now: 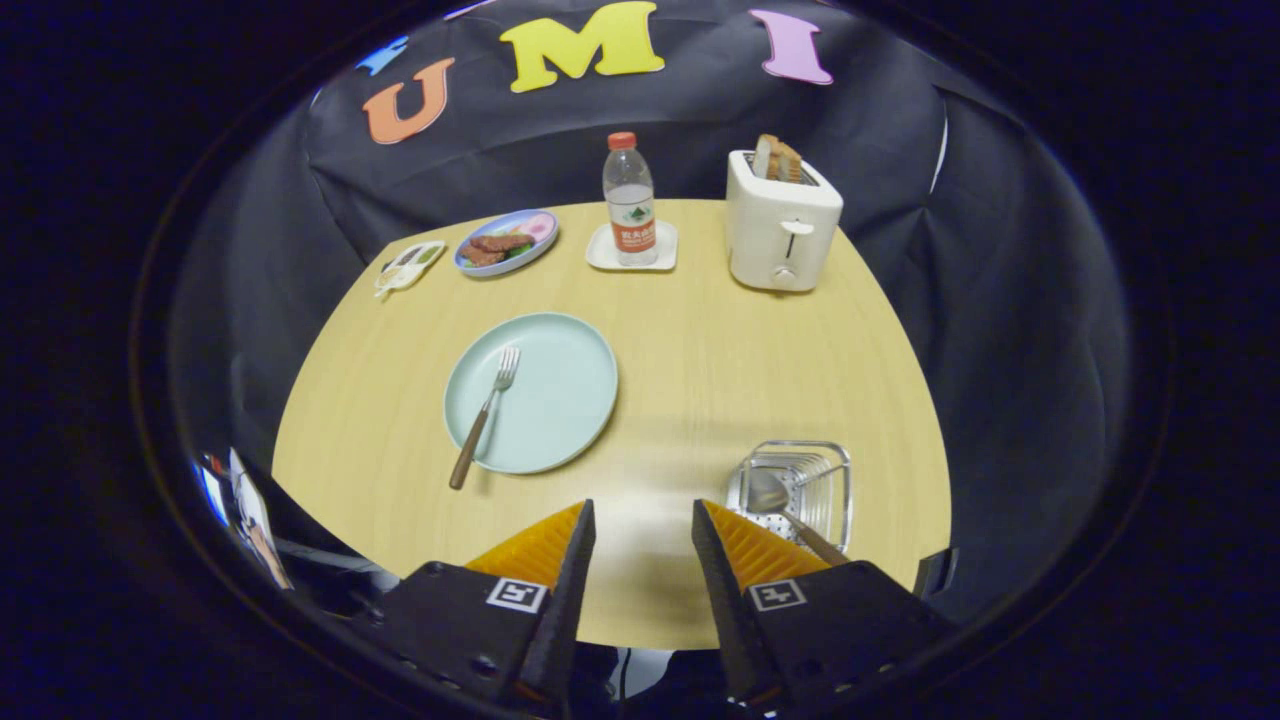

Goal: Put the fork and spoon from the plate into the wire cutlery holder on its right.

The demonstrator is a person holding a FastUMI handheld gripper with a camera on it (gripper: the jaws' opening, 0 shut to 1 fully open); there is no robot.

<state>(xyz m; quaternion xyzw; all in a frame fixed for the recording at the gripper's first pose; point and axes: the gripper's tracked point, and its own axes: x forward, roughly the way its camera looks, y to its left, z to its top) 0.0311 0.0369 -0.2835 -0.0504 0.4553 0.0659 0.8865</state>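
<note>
A pale green plate [545, 415] lies on the wooden table, ahead and a little left of my fingers. On it rests a fork [487, 408] with a brown handle that hangs over the plate's near rim. The wire cutlery holder [795, 492] stands to the right of the plate, just beyond my right finger. The spoon [778, 505] lies in it, bowl inside and brown handle sticking out toward me. My gripper [643, 525] is open above the table's near edge, with nothing between its orange fingers.
At the back of the table [700, 340] stand a white toaster [782, 225] with bread in it, a water bottle [629, 200] on a white coaster, a blue plate of food [506, 242] and a small packet [408, 265].
</note>
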